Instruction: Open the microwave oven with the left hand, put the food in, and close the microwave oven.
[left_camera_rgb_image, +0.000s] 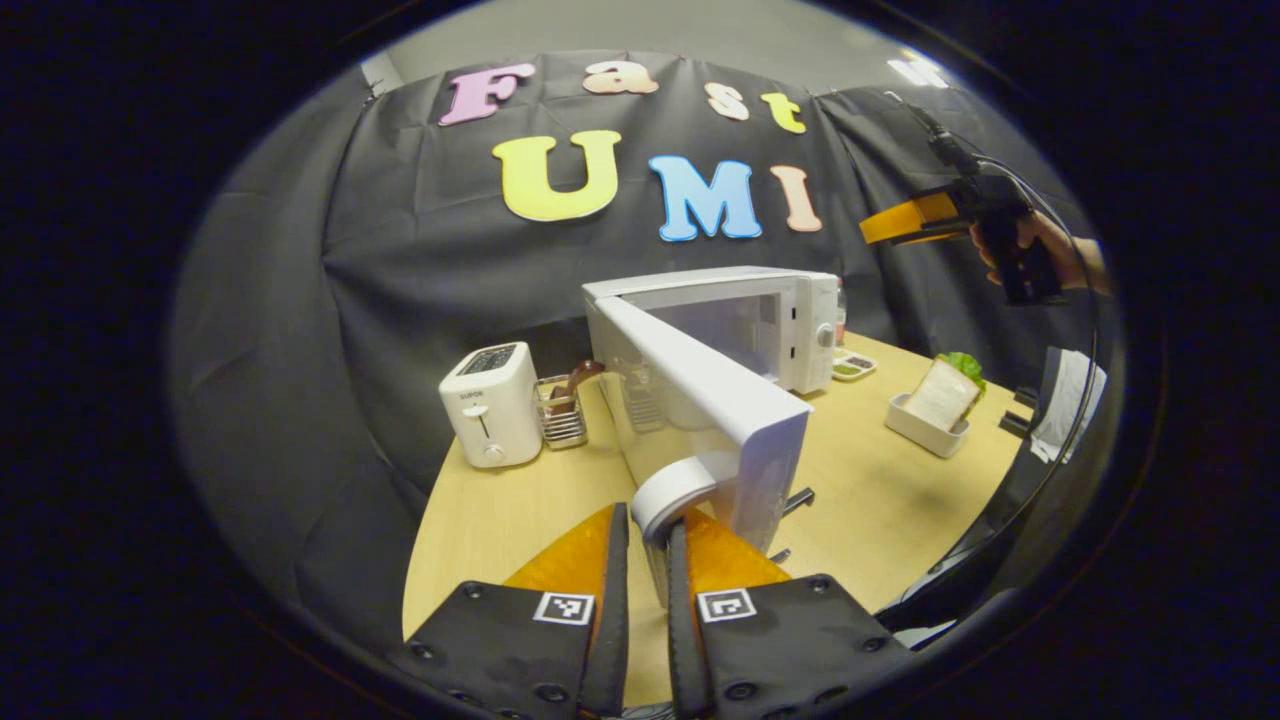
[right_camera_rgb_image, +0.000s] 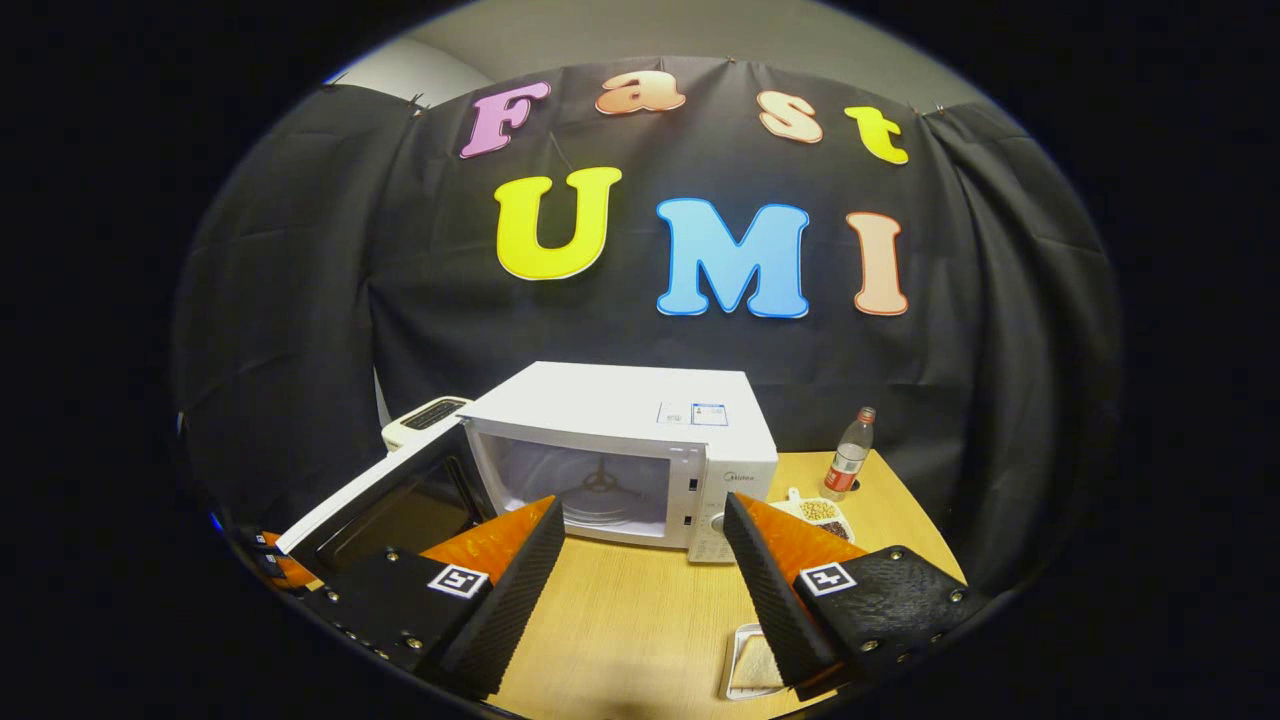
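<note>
On the wooden table (right_camera_rgb_image: 640, 620): we see the white microwave oven (right_camera_rgb_image: 640, 450) standing near the black cloth wall, its door (left_camera_rgb_image: 710, 385) swung wide open toward us.
Left gripper (left_camera_rgb_image: 648, 545): we have its two fingers nearly together, pinched on the round white handle (left_camera_rgb_image: 672, 490) at the free edge of the door; both fingers press against it in the left gripper view.
Right gripper (right_camera_rgb_image: 645, 560): in the right gripper view we see its fingers spread wide apart with nothing between them, held above the table in front of the oven; in the left gripper view we see it raised high at the right, gripped by a hand (left_camera_rgb_image: 1045, 245).
Oven cavity (right_camera_rgb_image: 590, 490): we look straight into it from the right gripper view and make out the turntable support on its floor; the control panel with a knob (left_camera_rgb_image: 825, 337) sits on the oven's right side.
Food: we see a sandwich (left_camera_rgb_image: 945, 390) with a green leaf, standing in a small white tray (left_camera_rgb_image: 925, 428) on the table, well apart from the oven on its right in the left gripper view; a white tray edge (right_camera_rgb_image: 750, 665) lies below the right gripper, its contents too cut off for us to tell.
Left of the oven: a white toaster (left_camera_rgb_image: 492, 403) and, just beside it, a wire holder (left_camera_rgb_image: 562, 412) with something brown in it.
Right of the oven: a plastic bottle (right_camera_rgb_image: 848, 467) stands upright, and a small divided dish (right_camera_rgb_image: 822, 513) lies near it.
</note>
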